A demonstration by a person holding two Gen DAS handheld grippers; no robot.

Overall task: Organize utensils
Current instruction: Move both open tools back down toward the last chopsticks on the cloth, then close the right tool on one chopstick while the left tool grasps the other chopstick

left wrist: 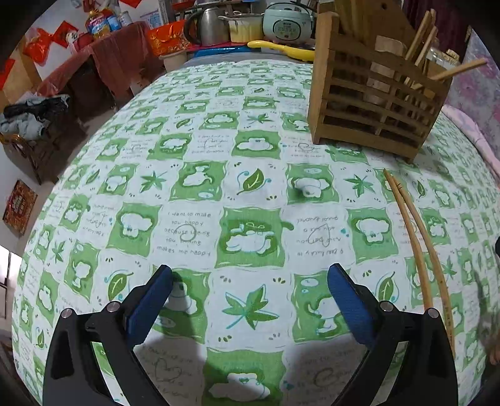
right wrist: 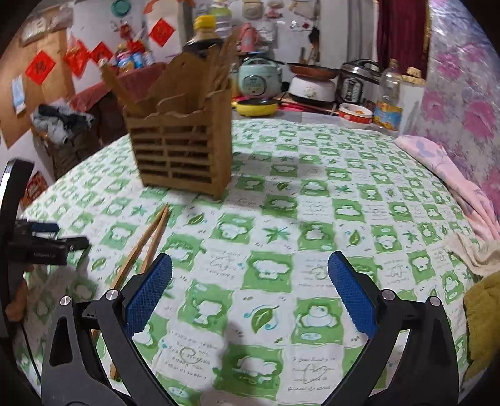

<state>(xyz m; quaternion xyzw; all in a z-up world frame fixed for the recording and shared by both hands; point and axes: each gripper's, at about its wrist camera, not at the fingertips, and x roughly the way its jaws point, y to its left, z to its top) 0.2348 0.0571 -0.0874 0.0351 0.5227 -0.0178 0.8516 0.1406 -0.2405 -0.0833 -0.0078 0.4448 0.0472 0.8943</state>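
Observation:
A pair of wooden chopsticks [left wrist: 418,246] lies on the green-and-white tablecloth [left wrist: 200,193], to the right of my left gripper [left wrist: 250,278]; in the right wrist view the chopsticks [right wrist: 147,243] lie to the left of my right gripper [right wrist: 250,268], partly behind its left finger. A slatted wooden utensil holder [left wrist: 375,96] with several chopsticks standing in it is at the back; it also shows in the right wrist view [right wrist: 184,146]. Both grippers are open and empty, low over the cloth. My left gripper [right wrist: 40,240] shows at the left edge of the right wrist view.
Behind the table stand a kettle [left wrist: 212,25], a rice cooker [right wrist: 259,78], a yellow pan [right wrist: 256,107], a pressure cooker [right wrist: 356,84] and an oil bottle [right wrist: 387,100]. A pink cloth [right wrist: 453,175] and a yellow cloth [right wrist: 484,318] lie at the table's right edge.

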